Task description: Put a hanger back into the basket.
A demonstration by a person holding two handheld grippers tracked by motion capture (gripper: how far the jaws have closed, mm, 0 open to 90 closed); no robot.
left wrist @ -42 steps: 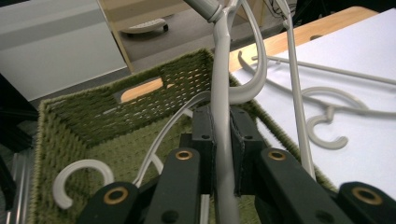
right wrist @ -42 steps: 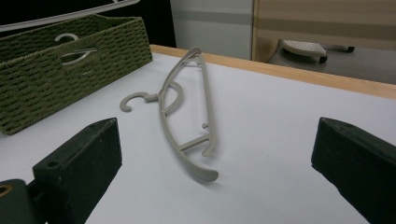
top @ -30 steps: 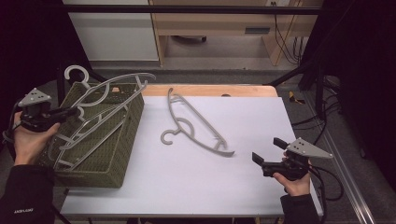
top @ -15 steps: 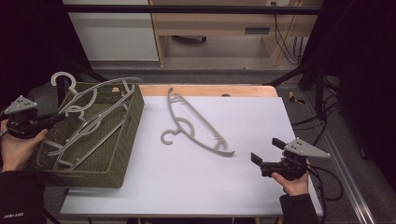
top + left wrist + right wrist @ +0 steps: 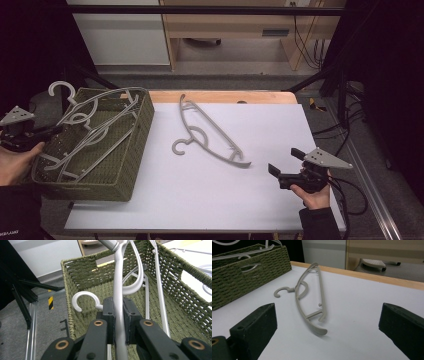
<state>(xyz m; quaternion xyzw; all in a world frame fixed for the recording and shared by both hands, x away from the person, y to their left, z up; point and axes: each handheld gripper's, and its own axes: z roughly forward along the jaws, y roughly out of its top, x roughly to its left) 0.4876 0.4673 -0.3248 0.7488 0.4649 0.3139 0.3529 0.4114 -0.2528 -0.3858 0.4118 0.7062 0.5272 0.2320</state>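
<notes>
An olive woven basket (image 5: 131, 150) stands at the table's left with several pale grey hangers in it. At its left rim my left gripper (image 5: 54, 131) is shut on one of them, a pale grey hanger (image 5: 90, 107) that lies slanted across the basket with its hook (image 5: 62, 90) above the rim. In the left gripper view the jaws of that gripper (image 5: 118, 320) clamp the hanger's bar (image 5: 118, 287) over the basket (image 5: 82, 267). A darker grey hanger (image 5: 207, 135) lies flat mid-table. My right gripper (image 5: 285, 161) is open at the front right, facing that hanger (image 5: 310, 300), apart from it.
A white sheet (image 5: 270, 125) covers the tabletop, with a wooden strip (image 5: 225, 96) along the far edge. Cables (image 5: 350, 195) trail off the right side. Beyond the table stand a bench and a white cabinet (image 5: 120, 35). A second hanger's hook (image 5: 81, 300) sits just left of my left jaws.
My left gripper has drawn back to the left with its hanger, which now lies lower over the basket. The right gripper and the table hanger have barely moved.
</notes>
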